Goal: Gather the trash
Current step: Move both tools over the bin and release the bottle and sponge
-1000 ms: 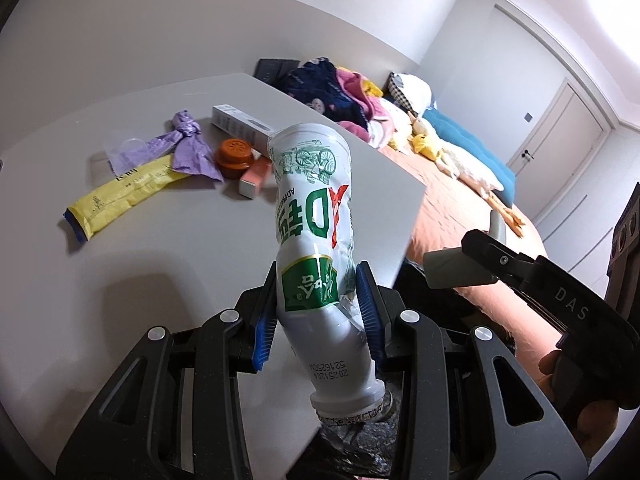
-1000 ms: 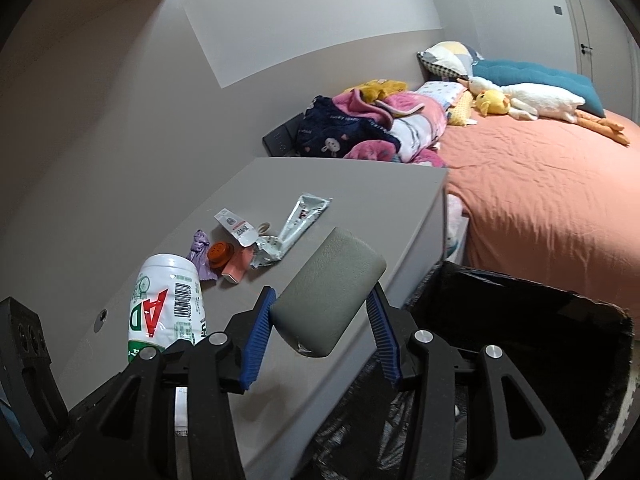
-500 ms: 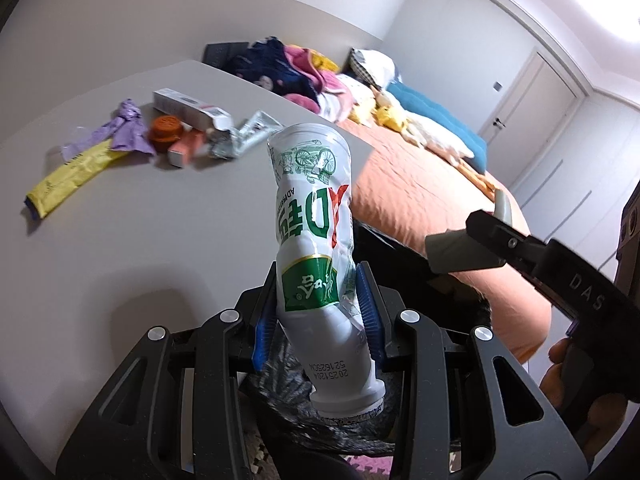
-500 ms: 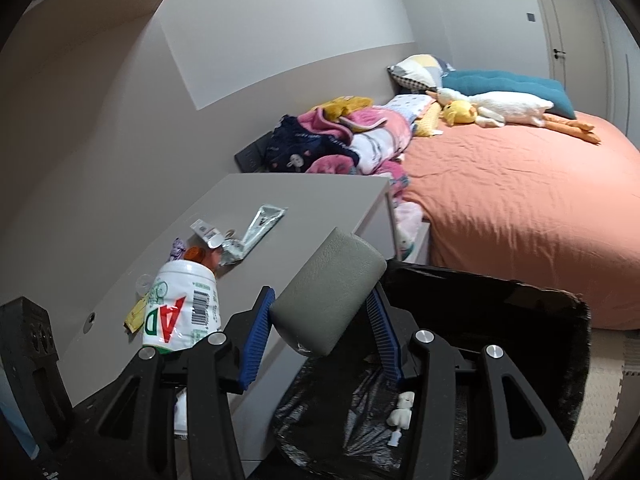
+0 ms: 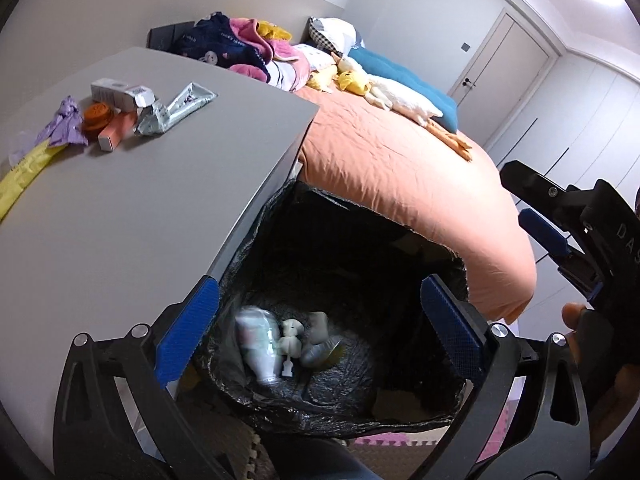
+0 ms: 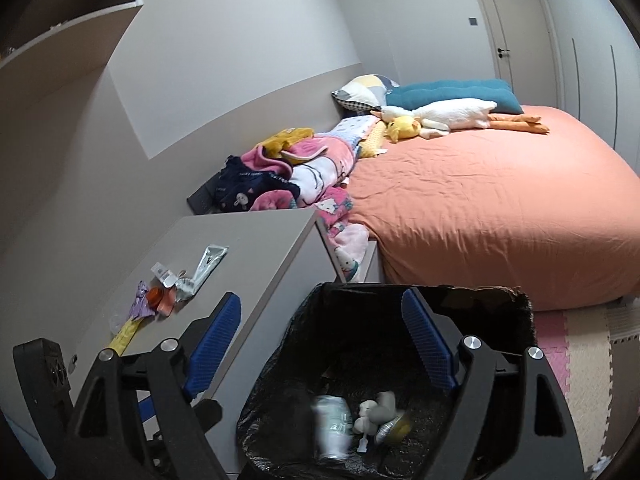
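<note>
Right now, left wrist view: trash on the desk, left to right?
Yellow packet → purple wrapper → orange cap → pink box → squeezed silver tube. The white carton behind them overlaps several, so it is left out.

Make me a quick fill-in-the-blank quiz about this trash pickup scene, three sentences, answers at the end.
1. The white bottle lies inside the ____ bag-lined bin.
2. The orange cap sits on the ____ table.
3. Nothing is between the left gripper's ____ pads.

Missing words: black; grey; blue
</note>
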### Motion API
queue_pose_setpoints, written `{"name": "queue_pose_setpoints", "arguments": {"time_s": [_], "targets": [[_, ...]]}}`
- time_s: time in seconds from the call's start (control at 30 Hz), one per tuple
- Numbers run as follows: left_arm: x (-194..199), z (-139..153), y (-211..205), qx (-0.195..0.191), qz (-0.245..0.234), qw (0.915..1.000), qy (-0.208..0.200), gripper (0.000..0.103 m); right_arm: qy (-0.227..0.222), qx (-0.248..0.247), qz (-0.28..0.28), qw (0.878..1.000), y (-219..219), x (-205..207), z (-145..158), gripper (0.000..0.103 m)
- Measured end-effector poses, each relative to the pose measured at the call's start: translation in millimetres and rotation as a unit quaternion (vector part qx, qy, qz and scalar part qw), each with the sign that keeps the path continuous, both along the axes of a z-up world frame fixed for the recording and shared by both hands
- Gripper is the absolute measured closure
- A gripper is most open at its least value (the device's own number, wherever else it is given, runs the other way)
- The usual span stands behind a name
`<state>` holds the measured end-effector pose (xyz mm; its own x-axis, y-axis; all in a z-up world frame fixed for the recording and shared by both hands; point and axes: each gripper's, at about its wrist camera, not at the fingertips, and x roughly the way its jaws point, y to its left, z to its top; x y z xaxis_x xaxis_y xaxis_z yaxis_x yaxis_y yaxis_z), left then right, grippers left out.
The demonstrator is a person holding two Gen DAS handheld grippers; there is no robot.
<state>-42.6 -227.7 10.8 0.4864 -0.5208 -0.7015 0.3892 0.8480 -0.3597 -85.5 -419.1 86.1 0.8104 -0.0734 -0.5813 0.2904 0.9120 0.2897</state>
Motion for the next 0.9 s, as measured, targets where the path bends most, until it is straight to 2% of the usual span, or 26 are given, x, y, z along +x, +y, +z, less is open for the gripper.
{"name": "queue_pose_setpoints", "arguments": {"time_s": [0.33,0.9], "targets": [[1,3,11,0.01,0.018,0.9997,-0.011,0.006,0.002,-0.001,0.011,1.0,6,6,-1,0.02],[16,8,52,0.029,0.062,0.9973,-0.026,0.006,0.017,-0.01,0.07,0.997,55,38,-9,0.02]]}}
